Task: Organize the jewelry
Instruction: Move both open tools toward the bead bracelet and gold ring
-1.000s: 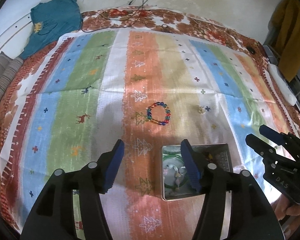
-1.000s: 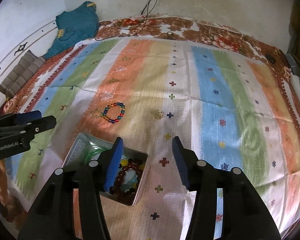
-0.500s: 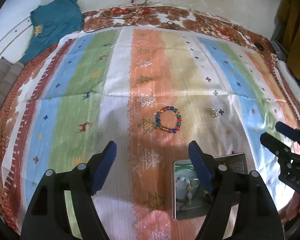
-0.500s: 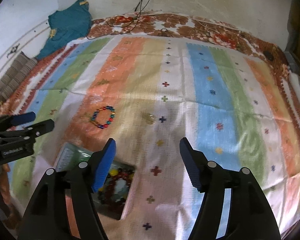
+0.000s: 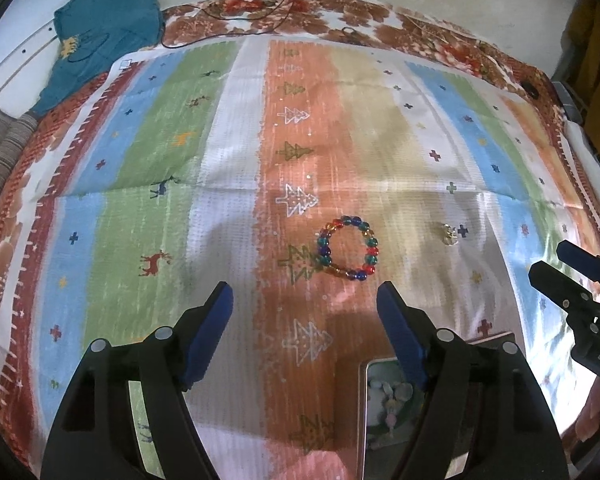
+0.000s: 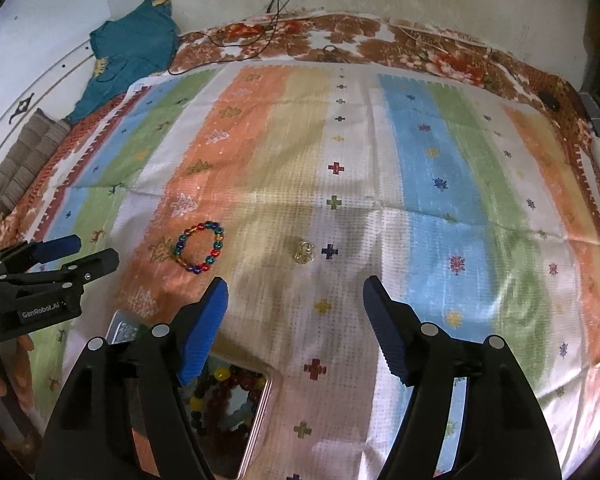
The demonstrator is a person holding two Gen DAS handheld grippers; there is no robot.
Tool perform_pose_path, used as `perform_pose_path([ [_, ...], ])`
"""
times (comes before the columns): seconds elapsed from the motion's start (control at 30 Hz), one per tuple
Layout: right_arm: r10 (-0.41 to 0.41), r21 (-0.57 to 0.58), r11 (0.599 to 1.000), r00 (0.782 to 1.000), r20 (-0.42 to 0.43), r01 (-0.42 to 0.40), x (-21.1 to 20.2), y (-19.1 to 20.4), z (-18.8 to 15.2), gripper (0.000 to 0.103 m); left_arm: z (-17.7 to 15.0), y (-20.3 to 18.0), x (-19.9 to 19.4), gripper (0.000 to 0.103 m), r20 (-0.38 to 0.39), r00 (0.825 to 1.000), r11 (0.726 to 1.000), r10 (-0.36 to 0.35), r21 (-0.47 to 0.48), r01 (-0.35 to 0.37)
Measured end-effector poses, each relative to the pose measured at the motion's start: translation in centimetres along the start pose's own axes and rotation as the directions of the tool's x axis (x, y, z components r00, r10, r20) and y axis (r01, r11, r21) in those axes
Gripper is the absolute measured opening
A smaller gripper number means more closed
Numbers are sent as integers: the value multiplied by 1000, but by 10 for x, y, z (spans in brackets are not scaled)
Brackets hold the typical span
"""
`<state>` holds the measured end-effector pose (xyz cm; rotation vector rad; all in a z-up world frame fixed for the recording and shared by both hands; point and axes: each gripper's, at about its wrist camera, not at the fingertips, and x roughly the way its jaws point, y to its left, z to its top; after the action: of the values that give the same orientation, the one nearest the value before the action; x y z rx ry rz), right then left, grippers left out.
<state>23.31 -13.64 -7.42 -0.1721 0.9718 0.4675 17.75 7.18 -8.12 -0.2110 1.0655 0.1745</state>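
Hovering over the striped cloth (image 5: 228, 152), both tools hang empty: the left hand-held gripper (image 5: 305, 305) has its blue fingers spread wide, and the right hand-held gripper (image 6: 296, 300) is spread just as wide, pinching nothing.

My worry is the grab itself. The bracelet (image 5: 349, 249) lies flat on soft fabric, so closing fingers could catch a fold of cloth with it, or nudge the loop aside and miss. The ring (image 6: 303, 252) looks riskier still: small, pale and glassy, it nearly vanishes against the beige stripe, and could skate away or slip out on the way to the tin (image 6: 236, 400).

That bracelet is a closed circle of round glossy beads in red, blue, green and amber, lying on the orange stripe just beyond the left fingers. The ring sits to its right, well apart. The tin, near the grippers, already holds dark and yellow beads.
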Motion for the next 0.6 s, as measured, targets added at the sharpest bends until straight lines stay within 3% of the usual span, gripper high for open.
perform_pose_path([
  [0.6,-17,-11,1000,998,-65,17,45,-3,14,70,20,-7,40,74,-51,999,999,9,39,-7],
])
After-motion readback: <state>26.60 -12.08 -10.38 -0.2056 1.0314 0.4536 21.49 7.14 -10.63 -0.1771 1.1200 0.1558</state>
